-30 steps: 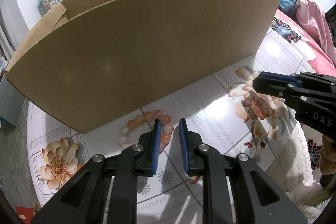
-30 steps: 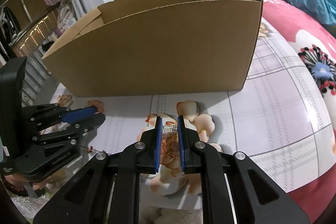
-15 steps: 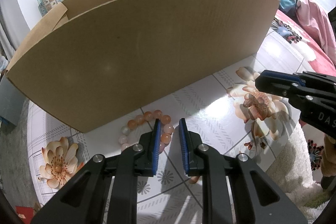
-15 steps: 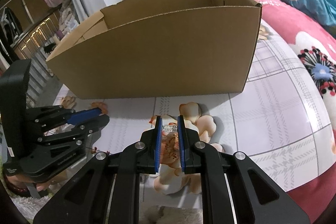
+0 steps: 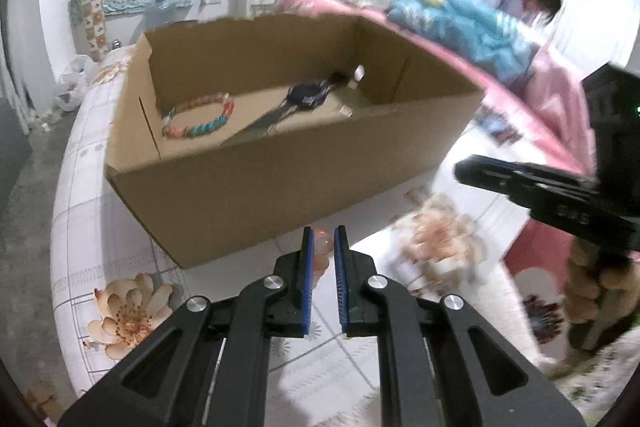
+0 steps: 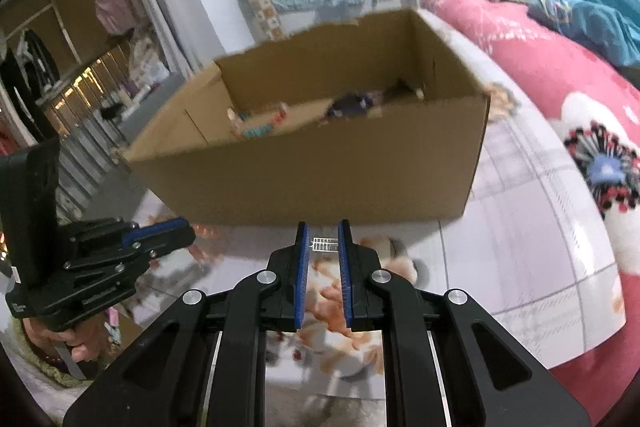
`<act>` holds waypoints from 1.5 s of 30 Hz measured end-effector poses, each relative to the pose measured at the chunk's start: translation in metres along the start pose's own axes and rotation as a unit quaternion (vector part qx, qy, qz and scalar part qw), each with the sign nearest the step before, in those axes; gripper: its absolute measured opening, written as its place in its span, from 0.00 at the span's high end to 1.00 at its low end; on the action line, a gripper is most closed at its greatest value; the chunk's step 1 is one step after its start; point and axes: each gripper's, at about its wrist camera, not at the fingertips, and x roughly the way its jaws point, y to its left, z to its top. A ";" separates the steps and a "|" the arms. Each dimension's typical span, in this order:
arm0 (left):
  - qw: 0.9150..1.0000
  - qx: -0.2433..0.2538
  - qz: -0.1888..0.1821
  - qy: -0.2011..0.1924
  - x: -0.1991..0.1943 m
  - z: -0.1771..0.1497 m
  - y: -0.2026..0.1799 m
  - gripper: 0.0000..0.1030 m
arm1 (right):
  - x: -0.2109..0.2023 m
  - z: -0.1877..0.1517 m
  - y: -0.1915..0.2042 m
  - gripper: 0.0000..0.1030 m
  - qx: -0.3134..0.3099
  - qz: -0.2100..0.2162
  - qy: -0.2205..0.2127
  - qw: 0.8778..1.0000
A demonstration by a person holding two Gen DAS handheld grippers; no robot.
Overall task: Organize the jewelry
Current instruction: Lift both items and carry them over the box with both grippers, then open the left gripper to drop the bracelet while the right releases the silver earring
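Left tongs [image 5: 321,247] pinch glossy peach beads [image 5: 321,247]; right tongs [image 6: 323,245] pinch what looks like a silvery ring [image 6: 324,244], before the cardboard box [image 5: 280,183].

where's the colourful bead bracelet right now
In the left wrist view, the colourful bead bracelet lies on the floor of the cardboard box, at its left end, left of the dark watch.

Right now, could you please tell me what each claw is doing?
Left claw: closed on the orange bead bracelet.
Right claw: closed on a small silver ring.
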 end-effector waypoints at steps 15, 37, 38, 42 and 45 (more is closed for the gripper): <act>0.981 -0.053 -0.182 -0.046 -0.071 0.075 0.018 0.91 | -0.030 0.076 0.006 0.88 -0.019 0.079 -0.046 0.996; 0.984 -0.013 -0.042 0.173 0.086 0.117 0.057 0.87 | 0.086 0.137 -0.014 0.88 0.016 0.117 0.109 0.987; 0.983 -0.014 -0.042 0.179 0.087 0.118 0.058 0.80 | 0.089 0.136 -0.013 0.88 0.013 0.114 0.116 0.987; 0.984 -0.009 -0.036 0.177 0.083 0.122 0.060 0.73 | 0.100 0.136 -0.015 0.88 0.016 0.120 0.140 0.983; 0.986 -0.012 -0.035 0.163 0.076 0.126 0.061 0.68 | 0.109 0.134 -0.013 0.88 0.013 0.116 0.163 0.980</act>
